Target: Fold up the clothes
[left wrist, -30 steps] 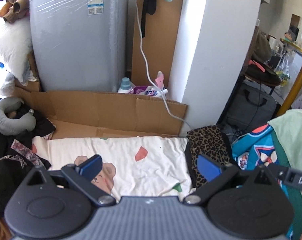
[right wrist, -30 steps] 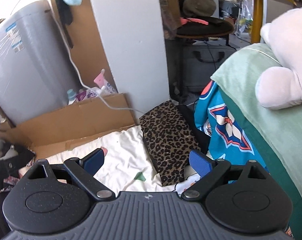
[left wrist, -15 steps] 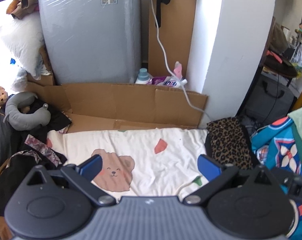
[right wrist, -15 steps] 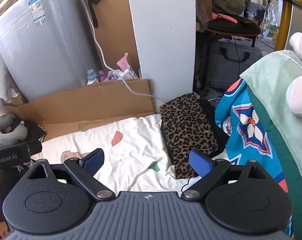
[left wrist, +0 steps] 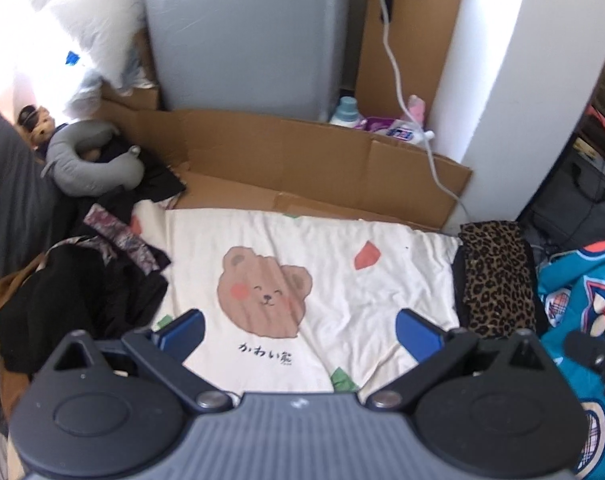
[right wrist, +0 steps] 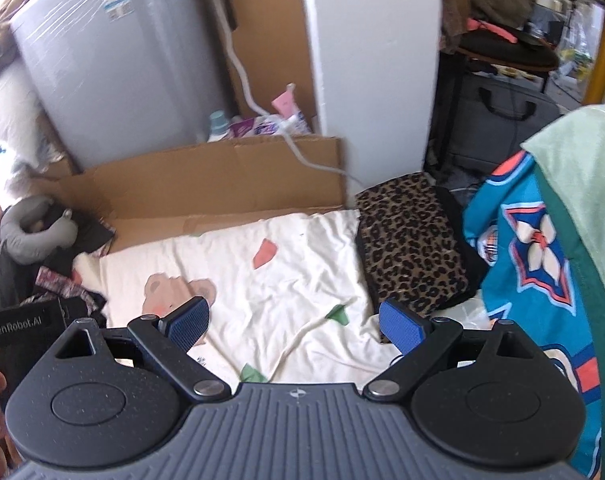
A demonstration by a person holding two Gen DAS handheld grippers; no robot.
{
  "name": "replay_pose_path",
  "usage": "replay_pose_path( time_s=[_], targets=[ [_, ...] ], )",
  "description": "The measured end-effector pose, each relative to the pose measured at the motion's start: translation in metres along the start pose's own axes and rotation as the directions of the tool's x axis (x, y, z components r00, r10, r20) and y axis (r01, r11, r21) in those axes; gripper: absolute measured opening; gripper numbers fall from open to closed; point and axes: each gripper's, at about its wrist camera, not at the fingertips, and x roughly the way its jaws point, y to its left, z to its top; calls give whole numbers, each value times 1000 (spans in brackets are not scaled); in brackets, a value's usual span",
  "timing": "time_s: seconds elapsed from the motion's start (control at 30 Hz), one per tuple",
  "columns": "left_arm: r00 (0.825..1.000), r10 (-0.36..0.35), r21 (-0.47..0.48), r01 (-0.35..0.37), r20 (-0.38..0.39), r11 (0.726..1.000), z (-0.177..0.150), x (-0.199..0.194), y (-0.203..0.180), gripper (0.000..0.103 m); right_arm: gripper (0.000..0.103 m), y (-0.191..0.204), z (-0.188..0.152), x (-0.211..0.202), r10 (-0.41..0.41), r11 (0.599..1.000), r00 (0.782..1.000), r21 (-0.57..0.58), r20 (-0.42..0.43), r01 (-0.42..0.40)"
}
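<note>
A cream T-shirt (left wrist: 322,276) is spread flat, front up, with light wrinkles across its cloth. A brown bear face (left wrist: 262,292) with pink cheeks is printed on its chest, and a line of small dark script (left wrist: 265,349) is printed just below the bear. Scattered red and green patches (left wrist: 366,256) are seen on the cloth. Against the T-shirt's right edge, a leopard-print garment (left wrist: 496,280) is laid folded into a neat oblong. On the T-shirt's left, a heap of black clothes (left wrist: 74,292) is piled loosely, unfolded, with a strip of purple patterned fabric (left wrist: 122,240) draped over it, touching the T-shirt's left edge.
</note>
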Motion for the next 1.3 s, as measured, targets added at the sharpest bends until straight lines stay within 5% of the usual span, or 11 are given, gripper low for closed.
replay_pose_path(
  time_s=[0.57,1.07,1.3],
  targets=[
    [995,100,-64,-100,-4,993,-11,-10,20,103,96,58,-15,-7,151,981,988,-119,-38,-155],
    [994,111,-92,-111,-8,990,-27,-2,46,103,96,74,-30,19,144,972,985,-173,-94,-159],
    [990,128,-112,-135,-67,985,-46,10,69,102,96,76,-34,25,154,976,985,-146,-78,-164]
  ],
)
